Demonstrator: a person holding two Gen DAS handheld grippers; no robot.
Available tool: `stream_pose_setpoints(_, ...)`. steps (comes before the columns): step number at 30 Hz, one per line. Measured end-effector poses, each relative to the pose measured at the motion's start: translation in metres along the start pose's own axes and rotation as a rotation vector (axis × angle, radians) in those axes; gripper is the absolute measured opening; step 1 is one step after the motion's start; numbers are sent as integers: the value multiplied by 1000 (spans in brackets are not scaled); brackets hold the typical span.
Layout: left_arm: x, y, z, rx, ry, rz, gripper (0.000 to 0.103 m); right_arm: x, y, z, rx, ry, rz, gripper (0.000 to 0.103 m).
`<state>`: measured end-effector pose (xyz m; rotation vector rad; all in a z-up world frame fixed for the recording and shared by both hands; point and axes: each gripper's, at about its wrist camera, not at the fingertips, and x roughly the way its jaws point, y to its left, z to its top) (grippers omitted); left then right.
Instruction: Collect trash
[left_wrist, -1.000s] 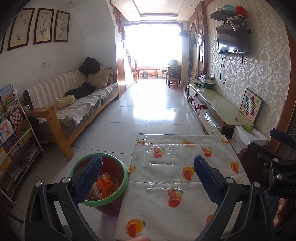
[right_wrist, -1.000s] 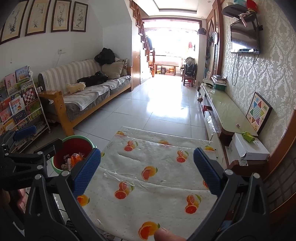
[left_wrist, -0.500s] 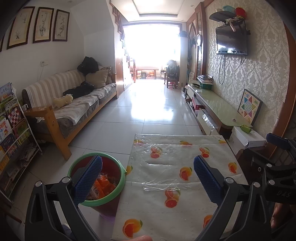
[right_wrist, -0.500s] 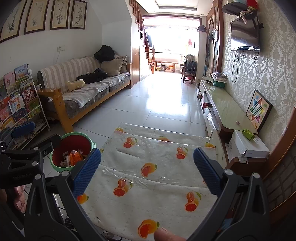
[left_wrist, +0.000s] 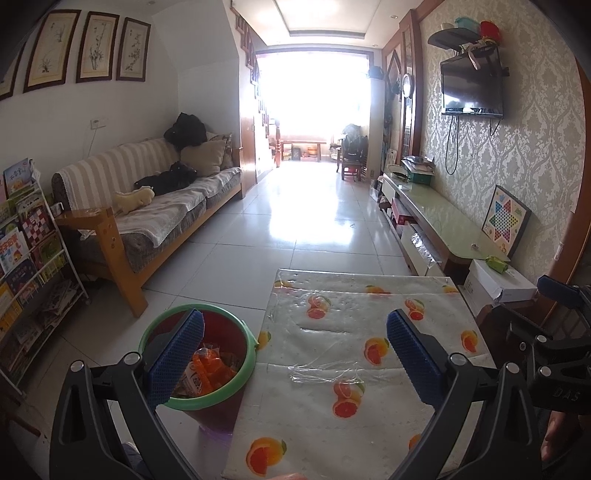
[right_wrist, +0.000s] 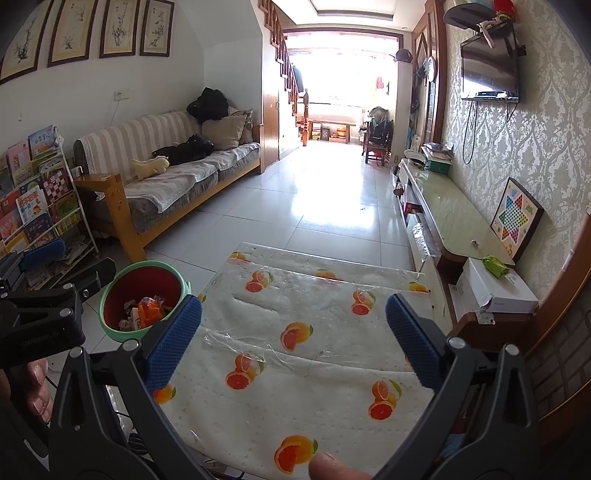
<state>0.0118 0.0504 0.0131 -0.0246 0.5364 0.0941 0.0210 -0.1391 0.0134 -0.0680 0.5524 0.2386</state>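
A red bin with a green rim (left_wrist: 243, 373) stands on the floor at the table's left edge, holding orange and white wrappers (left_wrist: 207, 373). It also shows in the right wrist view (right_wrist: 110, 295) with the wrappers (right_wrist: 146, 312). The table (left_wrist: 332, 424) has a white orange-print cloth under clear plastic and carries no trash that I can see. My left gripper (left_wrist: 295, 354) is open and empty above the table's near left. My right gripper (right_wrist: 293, 345) is open and empty above the table (right_wrist: 314, 406).
A striped sofa (left_wrist: 162, 218) and a book rack (left_wrist: 26, 266) stand left. A long low TV cabinet (left_wrist: 436, 221) and a white box (left_wrist: 498, 284) stand right. Tiled floor (left_wrist: 314, 221) runs ahead.
Both grippers have drawn back and up a little, so the table and bin sit lower and farther in view. The jaws have stayed open.
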Motion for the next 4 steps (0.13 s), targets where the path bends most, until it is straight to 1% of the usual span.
stream_pose_setpoints(4,-1,-1,0,1,-4,0,95,-1,-1,-1,4,-2,-2,98)
